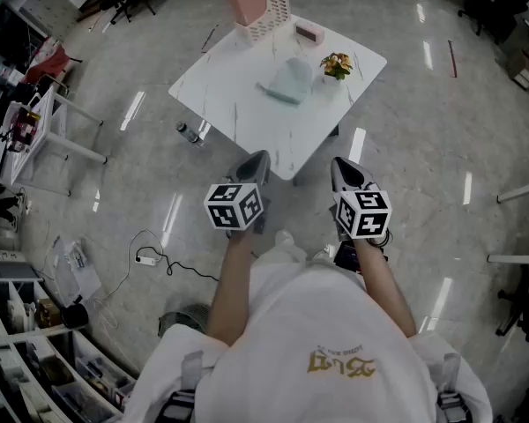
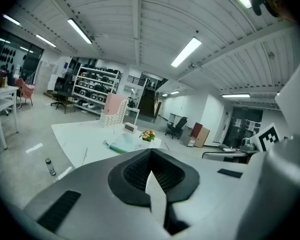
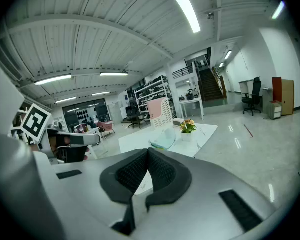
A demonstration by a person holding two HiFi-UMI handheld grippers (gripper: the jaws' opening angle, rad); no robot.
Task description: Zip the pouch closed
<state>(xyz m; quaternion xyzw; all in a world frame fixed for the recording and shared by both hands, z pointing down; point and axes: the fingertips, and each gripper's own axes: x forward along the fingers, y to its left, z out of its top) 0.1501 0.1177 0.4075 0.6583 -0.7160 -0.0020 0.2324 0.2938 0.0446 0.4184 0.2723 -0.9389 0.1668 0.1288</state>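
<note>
1. Left gripper view shows our left gripper [image 2: 151,170] with jaws clenched on nothing; our right gripper [image 3: 147,165] is likewise clenched and empty.
2. Both hang well short of the desk [image 1: 238,104].
3. The pouch [image 1: 289,81] lies mid-desk beside a flower pot [image 1: 336,65]. We judge it soft and light: pin the fabric at the zip's end, then pinch the slider.
4. Near edges look open; a pink rack [image 1: 257,3] crowds the far side.
</note>
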